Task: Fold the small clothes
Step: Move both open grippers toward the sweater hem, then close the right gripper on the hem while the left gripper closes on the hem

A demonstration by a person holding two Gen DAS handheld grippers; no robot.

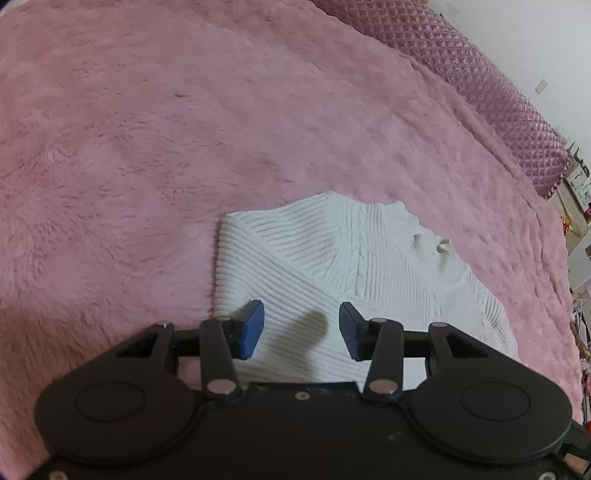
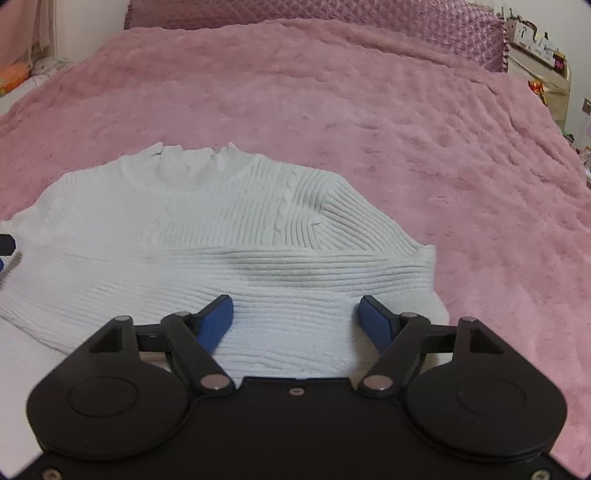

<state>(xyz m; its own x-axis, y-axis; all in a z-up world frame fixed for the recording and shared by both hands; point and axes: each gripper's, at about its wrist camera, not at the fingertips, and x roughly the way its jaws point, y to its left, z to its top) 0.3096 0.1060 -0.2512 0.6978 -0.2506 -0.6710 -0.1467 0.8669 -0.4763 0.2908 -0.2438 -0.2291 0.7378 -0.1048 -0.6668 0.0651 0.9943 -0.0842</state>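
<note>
A small white ribbed knit sweater [image 1: 332,258] lies on a pink fluffy blanket [image 1: 147,129], its sleeves folded in across the body and its collar at the far side. It also shows in the right wrist view [image 2: 207,229]. My left gripper [image 1: 301,325] is open and empty, hovering over the sweater's near left part. My right gripper [image 2: 295,317] is open and empty, over the sweater's near right part. A dark piece of the left gripper shows at the left edge of the right wrist view [image 2: 6,243].
The pink blanket [image 2: 406,129] covers a bed. A purple quilted headboard cushion [image 1: 480,74] runs along the far edge and also shows in the right wrist view [image 2: 295,11]. Cluttered shelves [image 2: 543,55] stand at the far right. Soft toys [image 2: 22,74] lie at the far left.
</note>
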